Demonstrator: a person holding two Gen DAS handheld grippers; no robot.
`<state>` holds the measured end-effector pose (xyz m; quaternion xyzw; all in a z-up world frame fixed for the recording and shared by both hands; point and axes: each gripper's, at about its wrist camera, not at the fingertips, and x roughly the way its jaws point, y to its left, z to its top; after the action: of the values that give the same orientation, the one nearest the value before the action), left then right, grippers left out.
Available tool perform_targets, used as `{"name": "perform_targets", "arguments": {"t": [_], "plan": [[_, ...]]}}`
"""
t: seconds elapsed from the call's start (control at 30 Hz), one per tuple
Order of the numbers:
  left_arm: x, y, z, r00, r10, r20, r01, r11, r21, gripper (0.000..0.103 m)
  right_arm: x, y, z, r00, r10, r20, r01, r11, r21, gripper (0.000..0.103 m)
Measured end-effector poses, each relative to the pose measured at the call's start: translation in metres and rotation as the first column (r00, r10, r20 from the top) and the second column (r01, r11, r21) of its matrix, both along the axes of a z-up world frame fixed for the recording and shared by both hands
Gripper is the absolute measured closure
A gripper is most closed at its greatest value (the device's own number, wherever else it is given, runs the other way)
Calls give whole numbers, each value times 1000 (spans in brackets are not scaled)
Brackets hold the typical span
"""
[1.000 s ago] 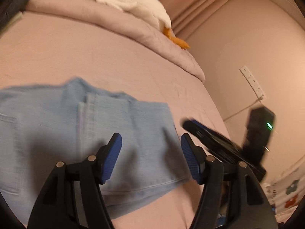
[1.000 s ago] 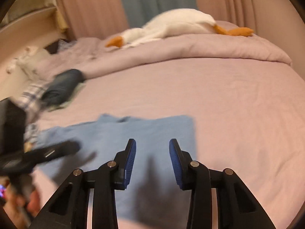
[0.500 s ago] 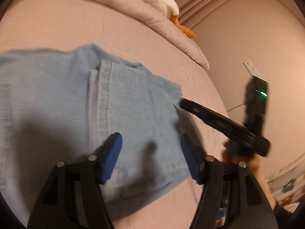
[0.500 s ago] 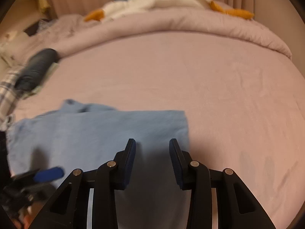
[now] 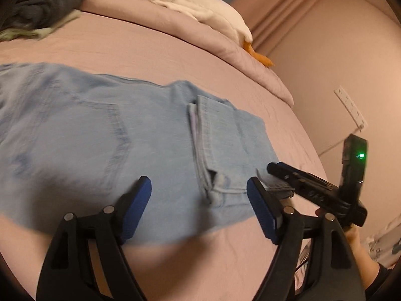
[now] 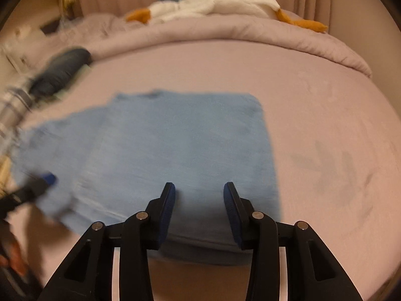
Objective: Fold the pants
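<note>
Light blue pants (image 5: pixel 130 135) spread flat on the pink bed (image 5: pixel 175 50), partly folded, with a hem band and seam lying across the near right part. Left hand-held gripper (image 5: pixel 199 193) above the near edge of the pants, jaws opening, blue pads apart with only cloth below them, not pinching it. Right hand-held gripper (image 6: pixel 199 198) over the near right edge of the pants (image 6: pixel 175 145), jaws opening, pads apart, nothing clamped between them. Seen from the left wrist view, right hand-held gripper (image 5: pixel 280 173) with its tip at the right corner of the pants; contact hard to tell. White plush goose (image 5: pixel 208 7) on the rolled duvet (image 5: pixel 225 47) at the far side. Dark bundled clothing (image 5: pixel 45 2) at the far left.
</note>
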<state>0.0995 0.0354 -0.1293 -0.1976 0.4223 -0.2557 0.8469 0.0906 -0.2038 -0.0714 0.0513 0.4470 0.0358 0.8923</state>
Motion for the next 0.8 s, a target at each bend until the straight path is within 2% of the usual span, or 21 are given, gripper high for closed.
{"name": "perform_targets", "arguments": {"t": [0.07, 0.1, 0.2, 0.33, 0.4, 0.57, 0.73, 0.8], "plan": [[-7, 16, 1, 999, 47, -6, -48, 999, -6, 18, -2, 11, 9, 999, 24, 31, -25, 999, 41, 50], [-9, 20, 0, 998, 61, -10, -61, 998, -11, 17, -4, 19, 11, 998, 45, 37, -47, 997, 58, 49], [-20, 38, 5, 993, 116, -20, -116, 993, -20, 15, -5, 48, 18, 989, 138, 57, -143, 985, 94, 48], [-45, 60, 15, 983, 186, -10, -186, 983, -9, 5, -4, 72, 22, 973, 217, 78, -227, 961, 160, 46], [-54, 68, 20, 976, 216, -4, -216, 976, 3, 5, -9, 83, 28, 962, 250, 108, -266, 947, 179, 46], [-76, 84, 36, 958, 286, 26, -287, 956, 54, 1, -21, 95, 39, 942, 296, 157, -326, 915, 235, 41], [-85, 96, 38, 945, 325, 25, -326, 943, 63, 1, -30, 92, 48, 934, 299, 194, -342, 904, 256, 36], [-86, 104, 32, 933, 358, 9, -359, 933, 34, 1, -32, 85, 48, 942, 280, 186, -322, 910, 260, 35]]}}
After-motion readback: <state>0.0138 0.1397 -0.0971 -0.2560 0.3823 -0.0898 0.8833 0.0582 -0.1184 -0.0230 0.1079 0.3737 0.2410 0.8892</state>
